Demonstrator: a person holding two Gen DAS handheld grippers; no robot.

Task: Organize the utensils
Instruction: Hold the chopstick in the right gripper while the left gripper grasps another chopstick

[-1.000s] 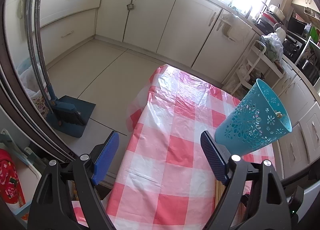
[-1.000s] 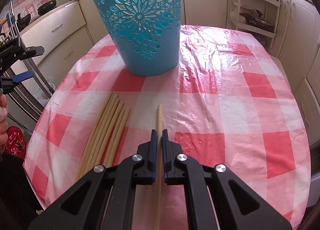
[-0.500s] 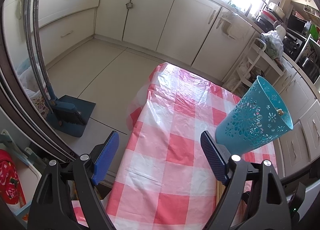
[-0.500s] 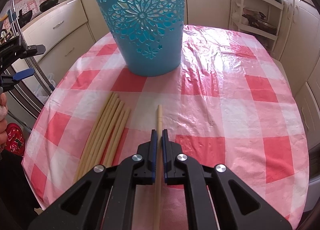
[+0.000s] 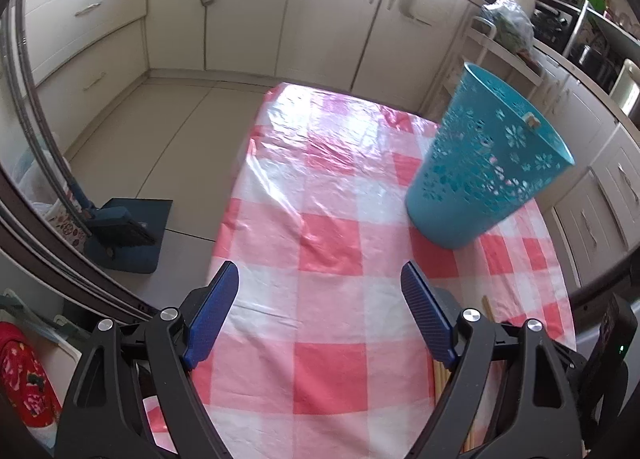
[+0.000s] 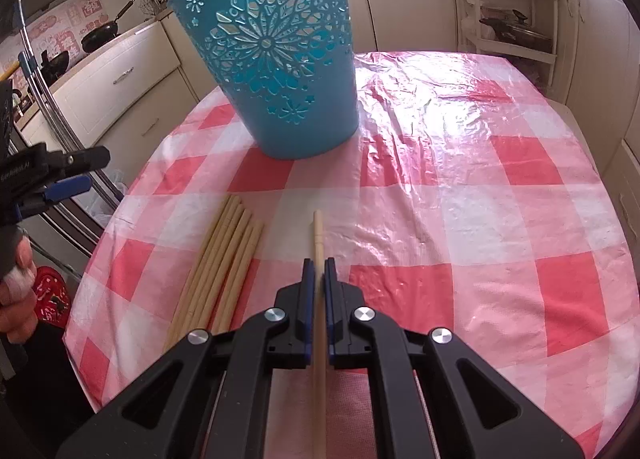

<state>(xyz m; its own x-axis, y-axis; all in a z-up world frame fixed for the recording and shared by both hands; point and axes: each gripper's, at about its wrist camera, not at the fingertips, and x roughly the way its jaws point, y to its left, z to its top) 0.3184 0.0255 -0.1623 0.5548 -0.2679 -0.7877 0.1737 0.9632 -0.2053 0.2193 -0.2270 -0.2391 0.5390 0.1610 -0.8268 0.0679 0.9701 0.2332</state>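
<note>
**One chopstick pinched, basket drawing nearer**

My right hand-held gripper is pinching a single chopstick, its pale tip poking forward past the blue pads. Over the last second the turquoise basket has slid a little lower and left in the right view, and the chopstick's tip now sits clear above the cloth, so I judge the stick is lifted and being carried towards the basket. My left hand-held gripper hangs spread wide and holds nothing; its view has swung so that the basket stands more fully in frame, with at least one stick end showing at the rim inside. That tells me depositing is under way and more remains.

The loose chopsticks lie bundled side by side on the table, just left of the held one. They are slim, round, matte wood or bamboo, tapering slightly. The basket is hard plastic, a tapered cup with cut-out flower patterns, narrower at the base. The red and white checked cover is glossy, wrinkled plastic, likely slippery under the sticks.
</note>
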